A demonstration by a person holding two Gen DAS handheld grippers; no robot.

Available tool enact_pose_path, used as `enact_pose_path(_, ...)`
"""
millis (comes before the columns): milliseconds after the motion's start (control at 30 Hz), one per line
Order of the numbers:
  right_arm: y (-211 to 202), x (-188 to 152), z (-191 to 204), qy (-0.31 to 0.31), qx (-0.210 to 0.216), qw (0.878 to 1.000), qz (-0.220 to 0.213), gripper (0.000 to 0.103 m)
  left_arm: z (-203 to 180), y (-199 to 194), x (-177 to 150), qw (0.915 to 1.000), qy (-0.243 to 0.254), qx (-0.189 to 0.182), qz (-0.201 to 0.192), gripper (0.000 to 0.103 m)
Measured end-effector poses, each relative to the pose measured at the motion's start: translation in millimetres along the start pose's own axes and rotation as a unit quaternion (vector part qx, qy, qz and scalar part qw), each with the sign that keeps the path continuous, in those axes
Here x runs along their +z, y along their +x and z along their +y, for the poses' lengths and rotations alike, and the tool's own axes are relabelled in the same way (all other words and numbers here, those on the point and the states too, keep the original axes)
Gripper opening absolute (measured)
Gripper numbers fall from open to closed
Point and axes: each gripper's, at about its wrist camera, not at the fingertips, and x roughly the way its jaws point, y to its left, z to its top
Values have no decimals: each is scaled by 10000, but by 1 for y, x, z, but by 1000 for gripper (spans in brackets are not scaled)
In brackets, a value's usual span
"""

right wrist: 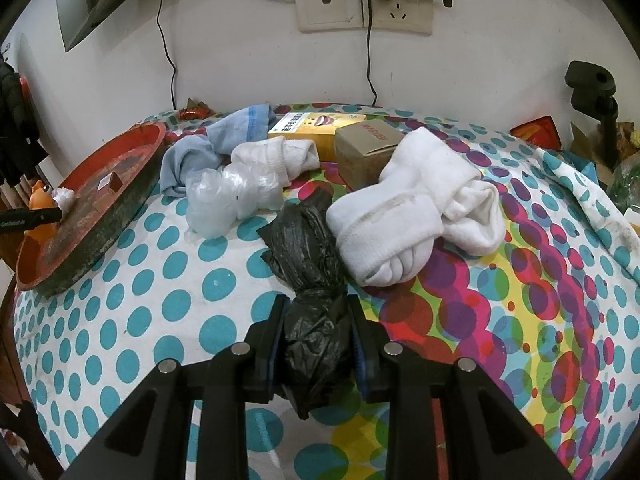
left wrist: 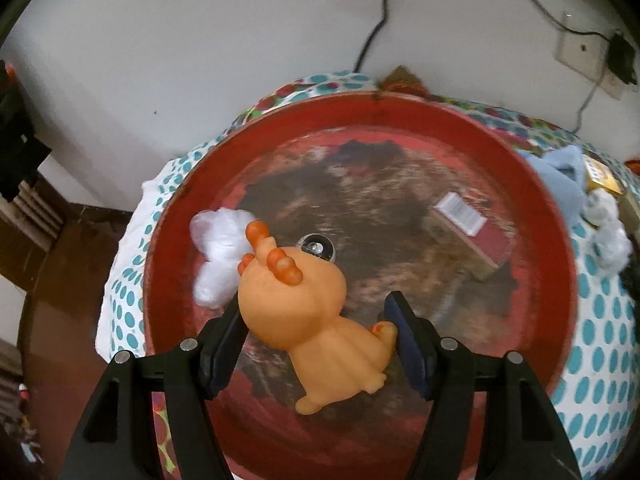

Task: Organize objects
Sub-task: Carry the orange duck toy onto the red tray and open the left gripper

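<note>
Orange toy, head toward tray's far rim

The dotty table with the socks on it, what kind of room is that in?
Probably a room in someone's home. Rolled white socks and a toy-filled red tray lie on a dotted tablecloth, below a wall socket with chargers plugged in.
</note>
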Motion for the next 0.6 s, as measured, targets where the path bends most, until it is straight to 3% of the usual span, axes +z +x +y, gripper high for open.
enact_pose_path(367, 0, -1, 3, -116, -125, 9999, 11, 28, 26, 28, 5, 9989, -30, 462, 56, 68)
enact_pose_path(600, 1, -1, 6, -175, -183, 9997, 18, 28, 30, 32, 4, 9989, 39, 463, -4, 73)
